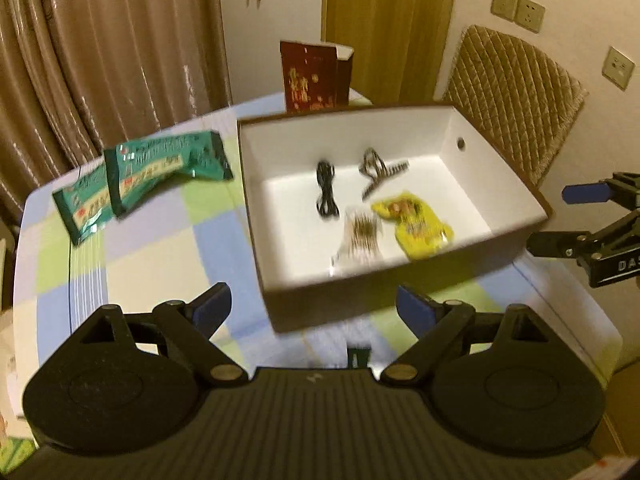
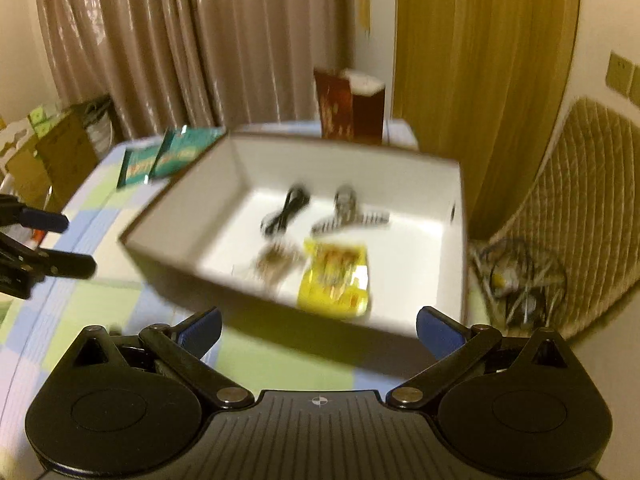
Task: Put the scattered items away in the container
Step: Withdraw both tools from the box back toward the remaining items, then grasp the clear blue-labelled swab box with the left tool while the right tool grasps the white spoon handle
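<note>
Box [image 1: 496, 216], white-lined, open-topped to receive items: holds black cable [image 1: 325, 196], hair claw [image 1: 380, 172], yellow packet [image 1: 416, 226], clear packet [image 1: 360, 236]. Green packets [image 1: 136, 184] lying outside, left of box, on checked cloth [image 1: 160, 248]; probably next for collection. Left gripper [image 1: 314, 308] and right gripper [image 2: 318, 330]: jaws spread wide, nothing between, poised near box's front edge.

Filling the bottom of the left wrist view, the left claw [image 1: 314, 311] is a matte black plastic device. Its ribbed central housing bears a small pale mark, flanked by two rounded shells with shallow circular recesses and triangular cut-outs. Black link bars are pinned with brass-coloured round rivets, and each ends in a blue finger pad [image 1: 414, 312]. At the right edge of that view, the right claw [image 1: 560, 216] shows the same black bars, a blue pad and white letters "DA". In the right wrist view its housing carries a white crosshair mark, low in the frame's centre.
</note>
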Demonstrator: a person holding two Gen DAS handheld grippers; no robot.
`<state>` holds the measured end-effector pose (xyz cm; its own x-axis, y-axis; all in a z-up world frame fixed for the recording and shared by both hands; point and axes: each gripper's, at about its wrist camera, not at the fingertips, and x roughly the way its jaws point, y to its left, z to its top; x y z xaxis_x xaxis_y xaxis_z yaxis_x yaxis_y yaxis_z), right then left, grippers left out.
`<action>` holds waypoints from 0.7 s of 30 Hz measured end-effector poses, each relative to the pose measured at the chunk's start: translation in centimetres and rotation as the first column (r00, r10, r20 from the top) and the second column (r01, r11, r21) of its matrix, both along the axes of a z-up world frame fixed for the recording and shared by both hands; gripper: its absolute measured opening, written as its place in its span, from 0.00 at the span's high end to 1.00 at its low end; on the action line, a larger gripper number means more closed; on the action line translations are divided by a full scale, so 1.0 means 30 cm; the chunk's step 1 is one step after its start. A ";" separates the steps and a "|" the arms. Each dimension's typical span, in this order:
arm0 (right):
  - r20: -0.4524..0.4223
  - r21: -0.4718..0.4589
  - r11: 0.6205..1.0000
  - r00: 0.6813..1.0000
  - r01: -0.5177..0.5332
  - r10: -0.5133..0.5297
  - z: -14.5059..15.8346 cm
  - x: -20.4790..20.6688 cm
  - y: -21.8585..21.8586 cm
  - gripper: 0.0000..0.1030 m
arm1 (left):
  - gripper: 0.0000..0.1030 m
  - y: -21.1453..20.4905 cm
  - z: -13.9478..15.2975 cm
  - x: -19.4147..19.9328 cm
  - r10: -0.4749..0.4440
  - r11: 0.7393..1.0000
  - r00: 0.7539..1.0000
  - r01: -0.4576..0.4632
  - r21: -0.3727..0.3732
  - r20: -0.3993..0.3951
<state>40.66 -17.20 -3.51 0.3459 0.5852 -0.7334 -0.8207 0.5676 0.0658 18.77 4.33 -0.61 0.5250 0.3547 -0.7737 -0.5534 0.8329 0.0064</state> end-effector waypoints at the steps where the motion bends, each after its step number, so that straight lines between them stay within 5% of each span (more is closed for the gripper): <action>1: -0.016 -0.017 1.000 1.000 0.008 -0.008 -0.021 -0.019 -0.009 0.02 | 0.16 -0.021 -0.011 -0.023 -0.004 1.000 1.000 0.004 -0.005 -0.008; 13: -0.170 -0.172 0.985 0.983 0.034 -0.064 -0.227 -0.183 -0.120 0.02 | 0.26 -0.193 -0.228 -0.128 -0.063 0.986 0.990 0.042 -0.160 -0.127; 21: -0.192 -0.181 0.983 0.980 0.019 -0.054 -0.252 -0.216 -0.117 0.02 | 0.26 -0.234 -0.255 -0.121 -0.102 0.984 0.984 0.077 -0.163 -0.149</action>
